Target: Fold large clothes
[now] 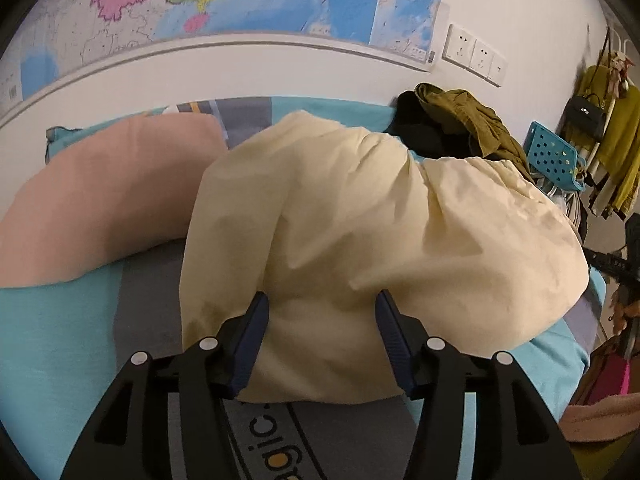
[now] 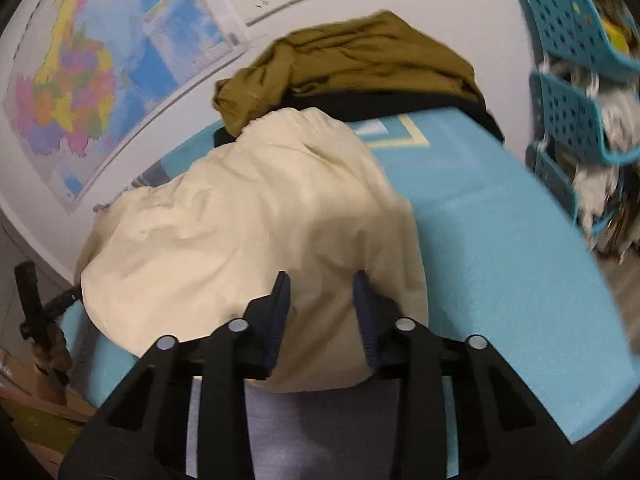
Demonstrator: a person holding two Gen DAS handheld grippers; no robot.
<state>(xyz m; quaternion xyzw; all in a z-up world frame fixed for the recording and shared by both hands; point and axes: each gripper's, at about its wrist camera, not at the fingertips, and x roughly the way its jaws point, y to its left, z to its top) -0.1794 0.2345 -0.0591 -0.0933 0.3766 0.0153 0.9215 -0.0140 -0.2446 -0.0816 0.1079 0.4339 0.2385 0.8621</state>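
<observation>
At the left a pink pillow (image 1: pixel 92 200) lies on the teal bed (image 1: pixel 52 340), touching the cream garment (image 1: pixel 340 220), which sits bunched mid-bed. The left gripper (image 1: pixel 322 304) stands with jaws apart over the garment's near hem, pads clear of the cloth. Further right, the right gripper (image 2: pixel 322 284) has narrower jaws, also parted and holding nothing, above the cream garment (image 2: pixel 260 220) near its edge. Behind lies an olive garment (image 2: pixel 348 60) on something dark, then teal baskets (image 2: pixel 572 80).

Risks, as I judge them: closing here could pinch one layer or a thick wad, so the fold comes out skewed; lifting could drag the pillow.

The garment's sleeves, collar and far side are hidden in the bunching. The right view is blurred at its edge.
</observation>
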